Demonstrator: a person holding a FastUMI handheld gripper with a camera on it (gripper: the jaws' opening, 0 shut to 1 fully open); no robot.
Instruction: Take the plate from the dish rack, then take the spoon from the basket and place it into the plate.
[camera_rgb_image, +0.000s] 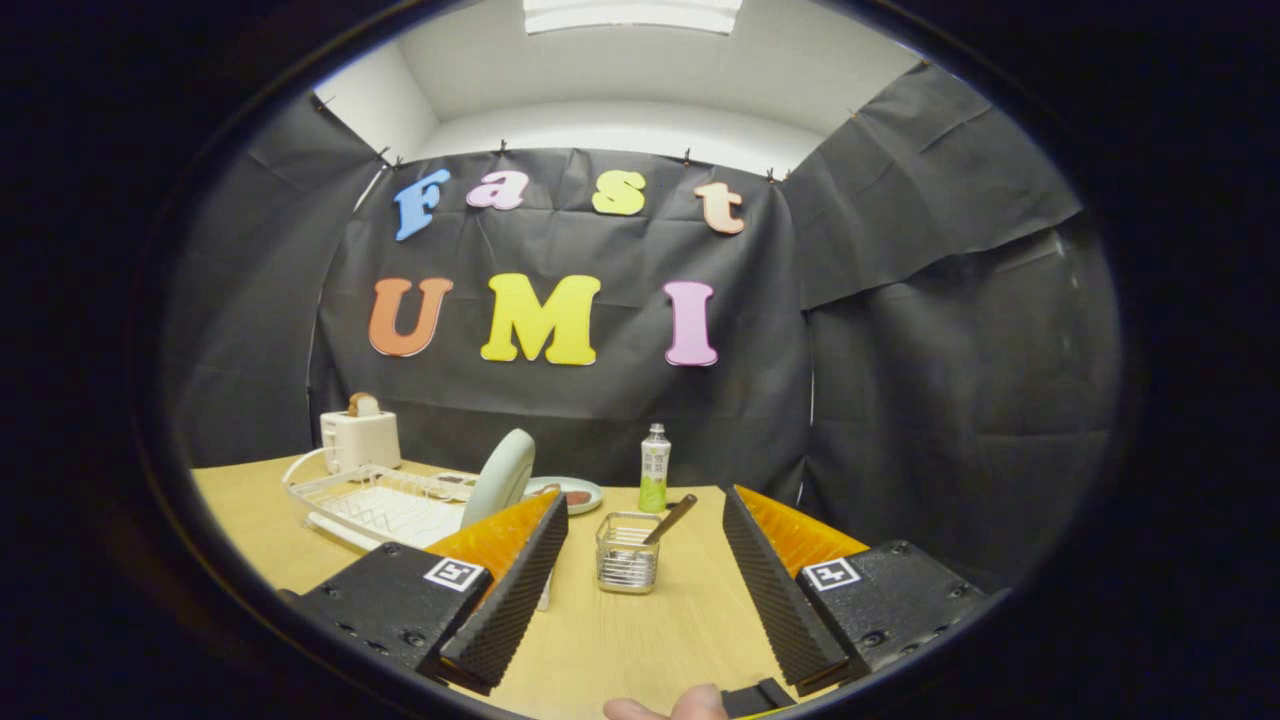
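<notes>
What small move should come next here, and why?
Probably swing the tool toward the plate standing upright in the dish rack. Its fingers are spread wide and hold nothing, the plate has not been taken, and the spoon sits in the wire basket ahead between them.

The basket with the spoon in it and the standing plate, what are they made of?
The basket looks like shiny metal wire, since you can see through its thin silvery bars. The plate, upright in the dish rack, looks like smooth pale ceramic or plastic; hard to tell. The open gripper holds nothing.
</notes>
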